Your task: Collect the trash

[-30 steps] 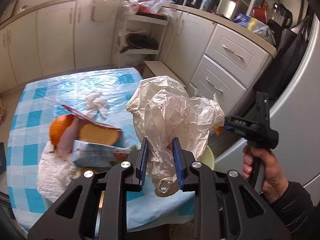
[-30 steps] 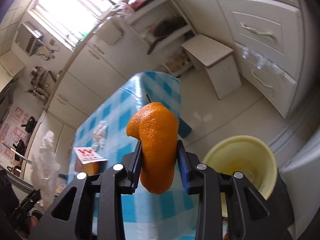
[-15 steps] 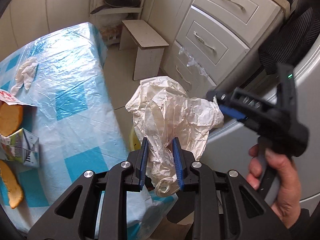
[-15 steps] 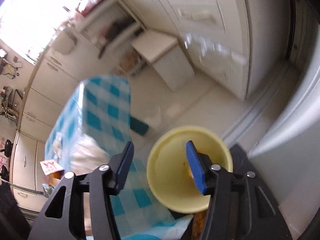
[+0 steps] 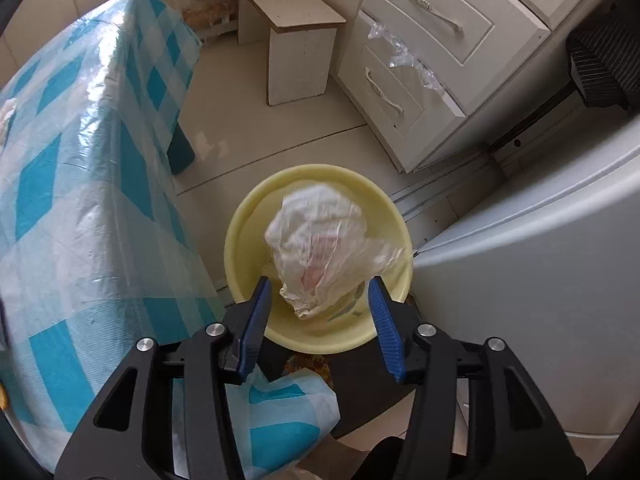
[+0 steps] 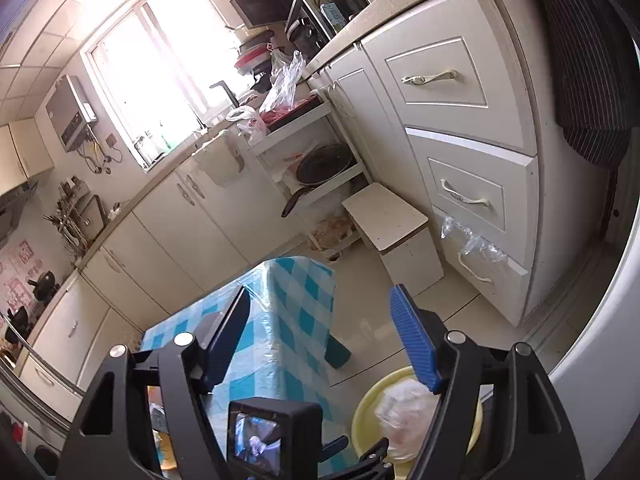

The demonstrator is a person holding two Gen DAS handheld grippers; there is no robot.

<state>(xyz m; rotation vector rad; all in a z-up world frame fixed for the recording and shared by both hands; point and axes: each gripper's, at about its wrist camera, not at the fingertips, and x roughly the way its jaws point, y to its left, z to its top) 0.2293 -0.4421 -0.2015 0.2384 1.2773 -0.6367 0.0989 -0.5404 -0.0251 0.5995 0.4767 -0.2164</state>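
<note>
My left gripper (image 5: 319, 284) points down over a round yellow bin (image 5: 240, 216) on the floor beside the table. Its jaws are opening, and its blue pads stand clear of a crumpled whitish plastic bag (image 5: 320, 240), which sits loose in the mouth of the bin. In the right wrist view, my right gripper (image 6: 320, 294) is held higher and aims across the kitchen. Its jaws are also opening, with nothing between them. The bin (image 6: 368, 400) with the bag (image 6: 404, 412) shows at that view's lower right.
The table under a blue-checked cloth and clear plastic (image 5: 80, 160) stands just left of the bin. A small white stool (image 5: 292, 28) and white drawers (image 5: 432, 40) are beyond. A white appliance (image 5: 540, 260) rises on the right, close to the bin.
The left gripper swung from over the table down to the bin and let go of the bag. The right gripper released the orange peel, opened wider and lifted away.
</note>
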